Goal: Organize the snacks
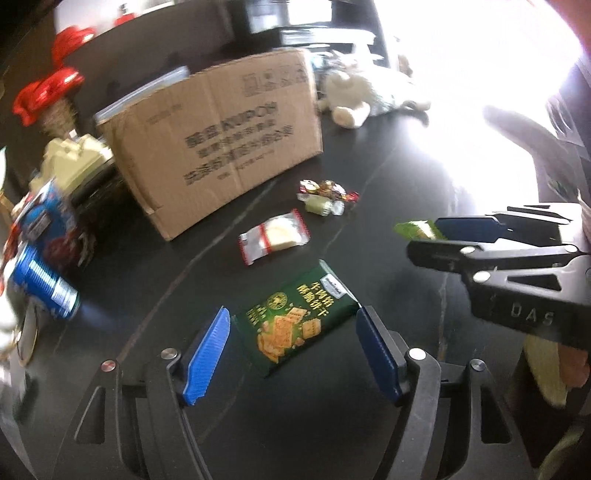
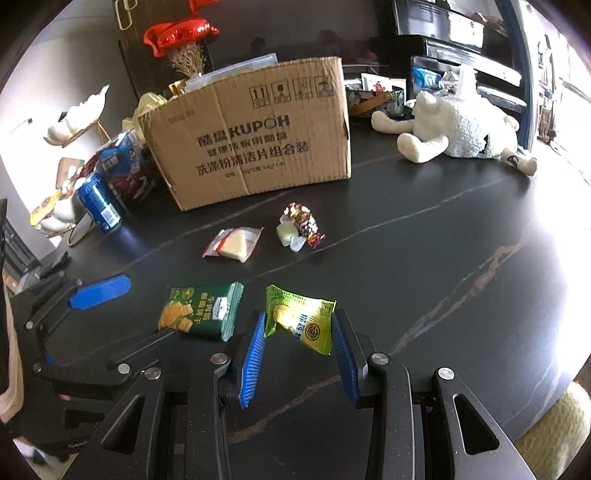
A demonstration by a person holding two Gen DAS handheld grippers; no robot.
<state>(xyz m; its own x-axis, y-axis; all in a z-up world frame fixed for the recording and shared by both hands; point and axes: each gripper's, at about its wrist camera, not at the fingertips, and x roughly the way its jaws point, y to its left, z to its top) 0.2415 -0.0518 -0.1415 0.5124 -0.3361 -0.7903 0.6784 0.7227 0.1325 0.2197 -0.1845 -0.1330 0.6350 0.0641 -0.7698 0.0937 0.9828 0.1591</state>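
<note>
Left gripper [image 1: 291, 350] fingers open, straddling the dark green cracker pack [image 1: 295, 325], its long axis diagonal between them. Right gripper [image 2: 299, 354] fingers clamp the yellow-green packet [image 2: 301, 321].

- Table [image 2: 443, 240]: black, pale-veined, under the right tongs [image 2: 298, 316].
- Sheep [image 2: 461, 129]: white plush, lying on its side on the table, far ahead and to the right of the tongs.
- Balloon [image 2: 177, 33]: red foil, far ahead, up and to the left.
- Dried stems [image 2: 188, 59]: just under the balloon.
- Stand [image 2: 79, 118]: white, gold-legged, far left at the table edge.
- Drawers [image 2: 461, 37]: dark, beyond the sheep.
</note>
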